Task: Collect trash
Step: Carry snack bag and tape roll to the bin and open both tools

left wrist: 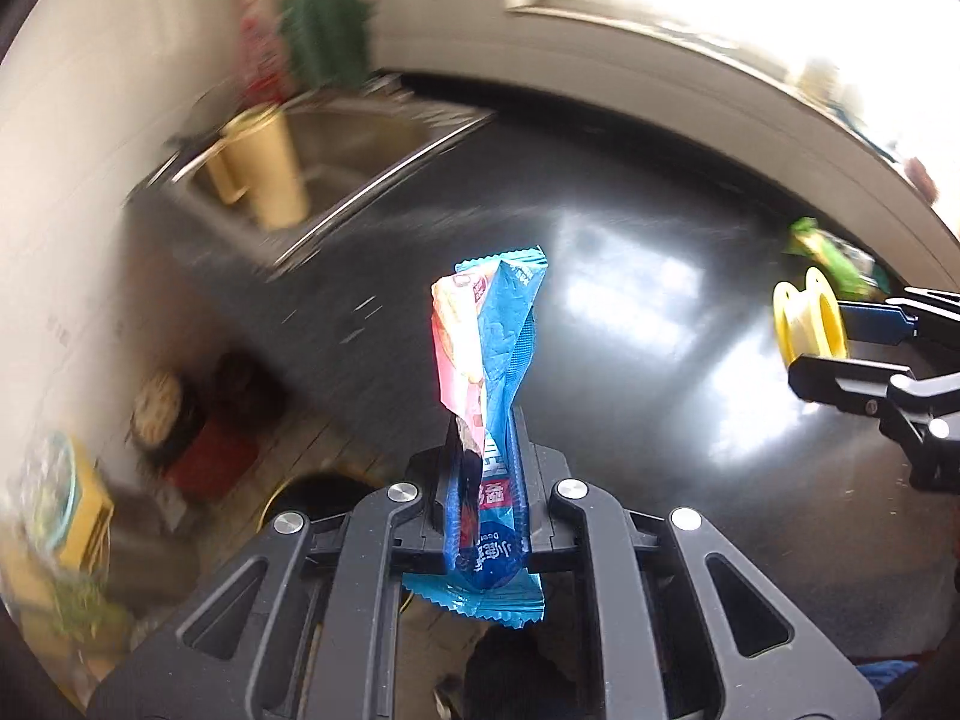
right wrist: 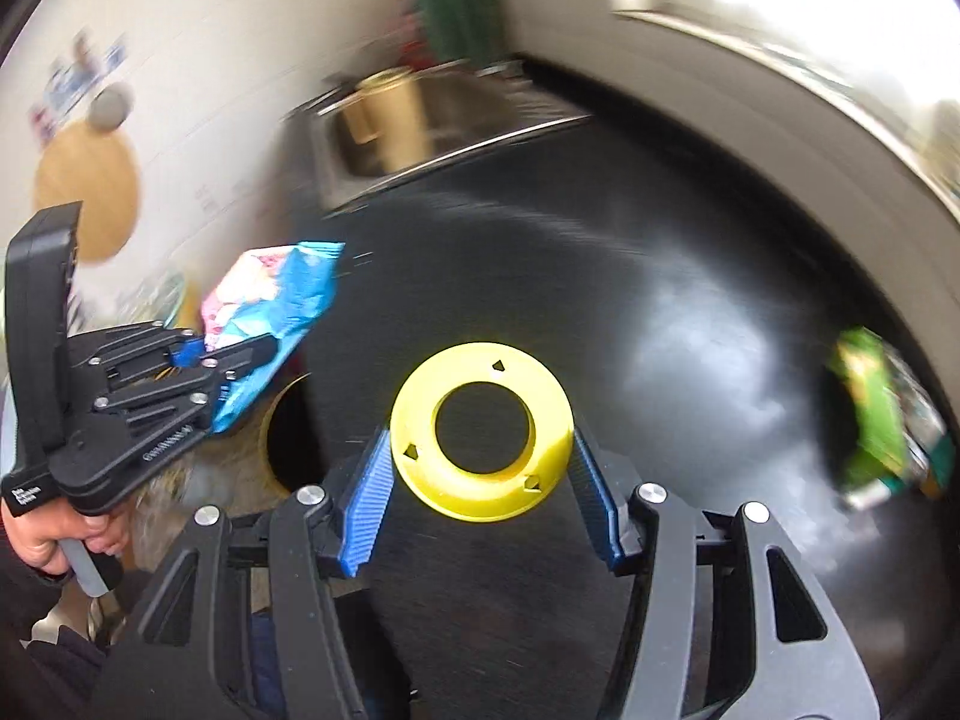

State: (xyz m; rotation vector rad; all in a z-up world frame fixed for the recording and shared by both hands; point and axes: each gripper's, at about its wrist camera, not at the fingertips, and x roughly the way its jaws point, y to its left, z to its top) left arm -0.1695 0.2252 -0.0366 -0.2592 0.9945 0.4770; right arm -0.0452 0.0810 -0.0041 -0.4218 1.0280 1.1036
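Note:
My left gripper (left wrist: 486,450) is shut on a blue and pink snack wrapper (left wrist: 489,360), which stands up between the fingers above the black counter's left edge. The same wrapper (right wrist: 270,300) and left gripper (right wrist: 240,360) show at the left of the right wrist view. My right gripper (right wrist: 480,468) is shut on a yellow plastic spool (right wrist: 480,432) and holds it over the counter. That spool (left wrist: 810,324) and the right gripper (left wrist: 840,336) show at the right of the left wrist view. A green wrapper (right wrist: 870,420) lies on the counter at the right.
The black counter (left wrist: 600,300) is glossy. A steel sink (left wrist: 336,180) with a tan mug (left wrist: 264,168) sits at the back left. A dark round bin opening (right wrist: 288,438) lies below the counter's left edge. Clutter covers the floor at the left (left wrist: 72,510).

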